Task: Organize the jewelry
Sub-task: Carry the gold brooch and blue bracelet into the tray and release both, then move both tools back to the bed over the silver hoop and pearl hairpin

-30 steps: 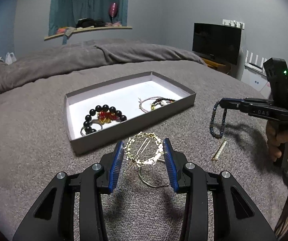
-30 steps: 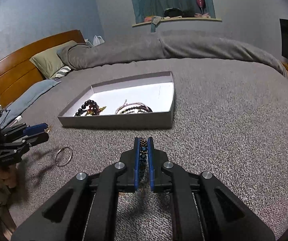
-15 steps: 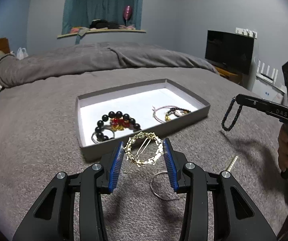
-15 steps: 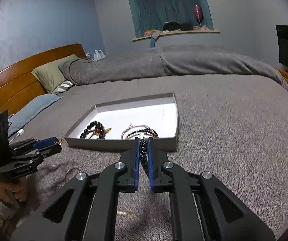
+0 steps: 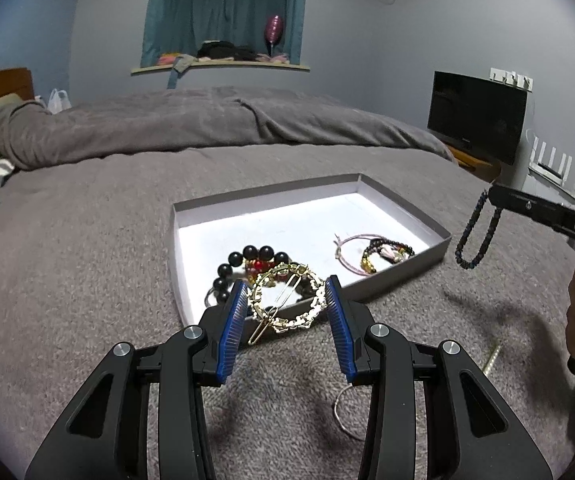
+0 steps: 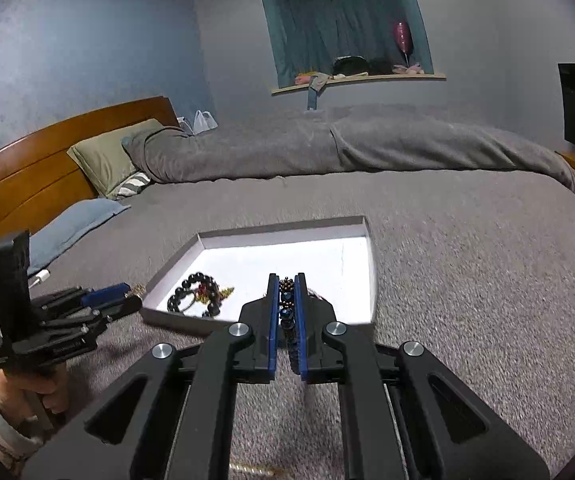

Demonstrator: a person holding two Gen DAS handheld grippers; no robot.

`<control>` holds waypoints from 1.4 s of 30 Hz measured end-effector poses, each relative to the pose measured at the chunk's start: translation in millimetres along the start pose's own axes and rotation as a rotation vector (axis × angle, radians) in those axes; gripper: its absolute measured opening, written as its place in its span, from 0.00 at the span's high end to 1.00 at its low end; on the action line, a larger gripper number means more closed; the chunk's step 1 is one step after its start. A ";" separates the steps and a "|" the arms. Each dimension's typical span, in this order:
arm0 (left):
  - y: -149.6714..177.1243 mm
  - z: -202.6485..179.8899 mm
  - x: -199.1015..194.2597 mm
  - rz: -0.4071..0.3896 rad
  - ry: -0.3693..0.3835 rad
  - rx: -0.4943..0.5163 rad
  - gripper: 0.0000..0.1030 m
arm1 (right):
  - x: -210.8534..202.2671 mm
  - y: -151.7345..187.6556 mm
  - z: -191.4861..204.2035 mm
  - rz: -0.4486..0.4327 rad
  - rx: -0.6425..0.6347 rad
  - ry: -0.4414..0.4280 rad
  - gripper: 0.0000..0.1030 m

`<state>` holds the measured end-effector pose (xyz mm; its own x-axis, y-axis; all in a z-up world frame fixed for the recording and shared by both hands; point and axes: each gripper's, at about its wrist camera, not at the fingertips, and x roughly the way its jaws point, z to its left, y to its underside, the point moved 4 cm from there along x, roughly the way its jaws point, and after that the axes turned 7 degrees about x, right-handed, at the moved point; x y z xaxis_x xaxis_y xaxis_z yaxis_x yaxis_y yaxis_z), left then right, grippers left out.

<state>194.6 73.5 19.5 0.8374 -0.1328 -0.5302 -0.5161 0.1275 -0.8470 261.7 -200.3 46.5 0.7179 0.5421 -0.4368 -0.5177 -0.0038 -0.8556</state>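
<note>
A shallow grey box with a white floor lies on the grey bed; it also shows in the right wrist view. A black bead bracelet and a thin cord bracelet lie inside. My left gripper is shut on a round gold hair clip, held above the box's near edge. My right gripper is shut on a dark blue bead bracelet, which hangs from it right of the box, above the bed.
A thin metal ring and a small gold bar lie on the bedspread in front of the box. A rolled duvet, pillows and a wooden headboard lie beyond. A TV stands at right.
Both grippers have risen and moved toward the box, each still holding its piece. The gold clip now sits over the box's near edge; the blue bracelet hangs close to its right side.
</note>
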 end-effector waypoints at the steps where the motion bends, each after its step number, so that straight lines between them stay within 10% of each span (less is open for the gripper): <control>1: -0.4 1.0 1.6 0.001 -0.002 -0.001 0.60 | 0.1 -1.5 0.5 -0.003 0.000 -0.002 0.93; 34: -7.1 27.7 88.5 0.179 0.023 -0.099 0.60 | 99.0 -0.9 -9.2 0.142 0.063 0.038 0.93; 39: -9.3 26.6 77.5 0.142 0.021 -0.088 0.42 | 98.0 4.3 -16.4 0.155 0.070 0.064 0.90; 42: -10.8 25.5 69.5 0.120 0.010 -0.078 0.30 | 92.7 4.7 -19.3 0.146 0.075 0.069 0.72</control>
<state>262.9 87.9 -7.2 0.7669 -0.1310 -0.6282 -0.6255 0.0660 -0.7774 334.9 -166.3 -3.4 0.6612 0.4813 -0.5755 -0.6506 -0.0140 -0.7593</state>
